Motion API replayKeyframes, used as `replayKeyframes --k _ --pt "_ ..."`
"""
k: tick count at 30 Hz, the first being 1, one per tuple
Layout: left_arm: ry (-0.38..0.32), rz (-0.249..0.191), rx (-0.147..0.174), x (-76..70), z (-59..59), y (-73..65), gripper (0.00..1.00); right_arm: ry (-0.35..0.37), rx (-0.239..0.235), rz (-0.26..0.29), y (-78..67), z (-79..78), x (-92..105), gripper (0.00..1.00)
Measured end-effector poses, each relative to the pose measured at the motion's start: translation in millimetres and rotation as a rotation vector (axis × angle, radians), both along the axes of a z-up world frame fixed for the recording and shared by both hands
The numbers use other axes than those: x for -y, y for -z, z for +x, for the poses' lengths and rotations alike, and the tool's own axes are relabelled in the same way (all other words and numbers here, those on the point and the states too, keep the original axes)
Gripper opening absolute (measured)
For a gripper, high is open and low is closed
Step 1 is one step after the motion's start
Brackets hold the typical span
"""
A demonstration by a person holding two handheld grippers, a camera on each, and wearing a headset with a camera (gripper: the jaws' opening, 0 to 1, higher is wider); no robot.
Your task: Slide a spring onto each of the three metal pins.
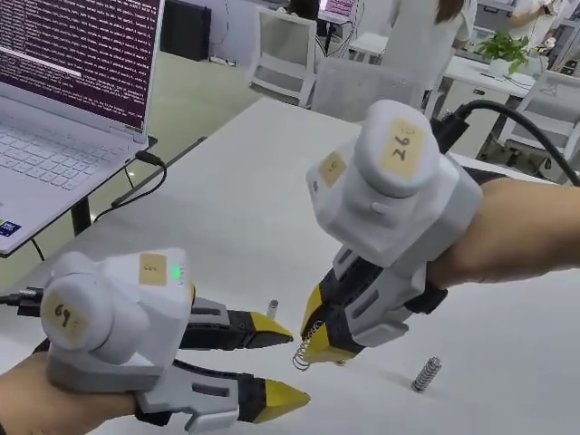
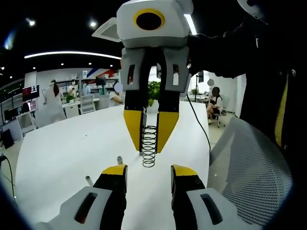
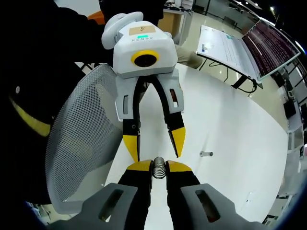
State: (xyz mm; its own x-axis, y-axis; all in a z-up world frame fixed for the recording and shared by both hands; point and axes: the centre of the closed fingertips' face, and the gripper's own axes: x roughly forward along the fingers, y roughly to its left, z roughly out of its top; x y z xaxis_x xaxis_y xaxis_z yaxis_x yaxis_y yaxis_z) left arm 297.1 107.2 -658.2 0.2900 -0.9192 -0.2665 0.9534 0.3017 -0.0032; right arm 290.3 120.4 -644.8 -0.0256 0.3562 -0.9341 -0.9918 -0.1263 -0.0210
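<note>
While my right gripper (image 3: pixel 159 168) pinches a spring (image 3: pixel 159 167) between its yellow tips, only the top coils are held and the rest hangs free below the jaws. My left gripper (image 2: pixel 149 171) faces it with jaws spread and holds nothing; the spring hangs just ahead of its tips, about midway between them. One metal pin (image 1: pixel 272 308) stands upright on the white table (image 1: pixel 227 208), just beside the right gripper's tips and apart from the spring's lower end. Another pin (image 2: pixel 88 180) stands further left of the left gripper's jaws. Neither pin carries a spring. A second spring (image 1: pixel 426 373) lies on the table, to the right of the right gripper.

I think the main danger is the free lower end: it can sway, miss the pin's top, or catch it with one coil. If I press down then, the spring may buckle and jump out of the pinch. I cannot tell whether the pins are fixed, so a side push could tip one. The two grippers are also close, and their tips could collide.
</note>
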Motion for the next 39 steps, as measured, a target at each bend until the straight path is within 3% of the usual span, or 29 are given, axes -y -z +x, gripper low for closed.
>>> replayKeyframes --k 8,19,29,39 --pt "-0.026 0.008 -0.025 -4.0 1.4 6.3 0.50 0.011 0.003 0.011 -0.4 4.1 -0.8 0.08" --pt "-0.075 0.001 -0.048 -13.4 3.3 10.4 0.62 0.033 -0.001 0.039 -3.6 8.8 -3.4 0.08" --pt "-0.127 0.014 -0.042 -23.9 4.7 18.5 0.73 0.050 -0.001 0.046 -4.4 16.9 -3.9 0.08" --pt "-0.182 0.019 -0.019 -37.3 8.8 22.5 0.78 0.087 0.022 0.058 -9.8 39.7 -2.0 0.08"
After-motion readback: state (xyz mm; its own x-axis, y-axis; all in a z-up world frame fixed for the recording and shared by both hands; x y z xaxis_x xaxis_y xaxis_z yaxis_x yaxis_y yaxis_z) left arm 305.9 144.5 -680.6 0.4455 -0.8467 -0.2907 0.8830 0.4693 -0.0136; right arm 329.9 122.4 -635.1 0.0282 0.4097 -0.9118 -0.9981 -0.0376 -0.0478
